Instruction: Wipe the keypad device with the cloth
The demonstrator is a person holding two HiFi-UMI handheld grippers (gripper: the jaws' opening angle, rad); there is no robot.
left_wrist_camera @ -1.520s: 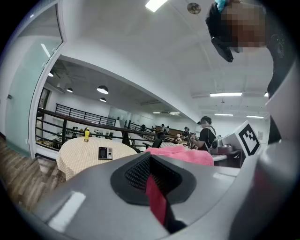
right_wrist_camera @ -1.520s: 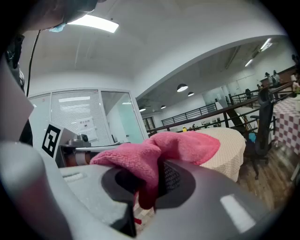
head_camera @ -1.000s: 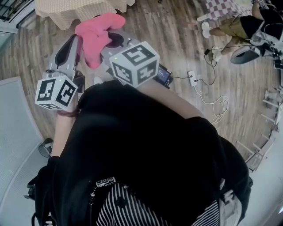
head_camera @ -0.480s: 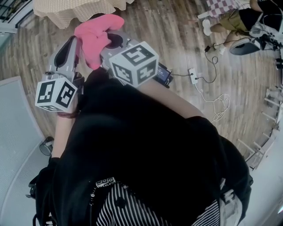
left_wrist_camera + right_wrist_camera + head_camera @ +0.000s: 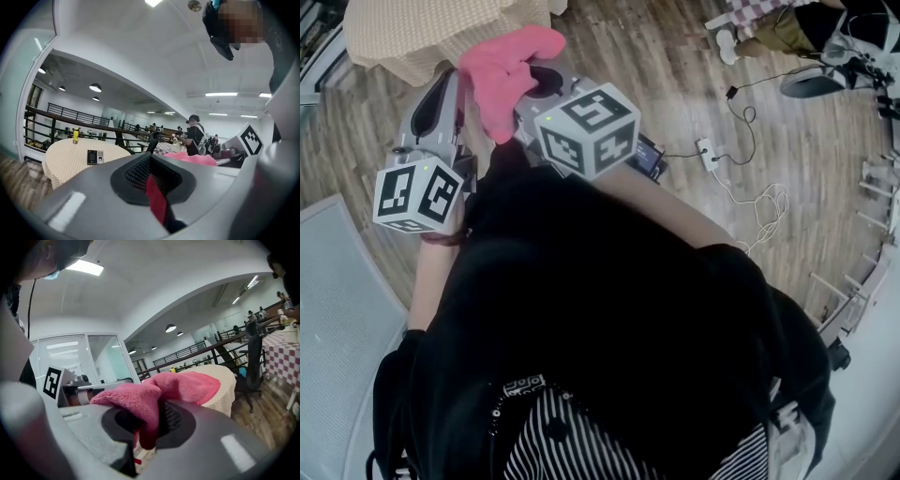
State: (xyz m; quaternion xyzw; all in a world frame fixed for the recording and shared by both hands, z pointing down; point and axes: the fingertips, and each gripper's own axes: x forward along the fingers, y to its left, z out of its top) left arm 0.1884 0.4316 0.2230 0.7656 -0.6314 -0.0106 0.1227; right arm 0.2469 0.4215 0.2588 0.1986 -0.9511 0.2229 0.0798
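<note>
device (image 5: 92, 156) on table (image 5: 58, 167), cloth (image 5: 187, 385) in right claw (image 5: 148, 425)

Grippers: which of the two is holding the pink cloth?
The right gripper: its jaws pinch the pink cloth, while the left gripper is shut with nothing between.

keypad device (image 5: 92, 156) on distant table (image 5: 61, 164), too small for any detail

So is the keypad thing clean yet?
Not yet. Done: the right gripper has the pink cloth pinched tight. In hand: the cloth is held up in the air, away from the table. Left: the keypad device lying on that table looks untouched.
</note>
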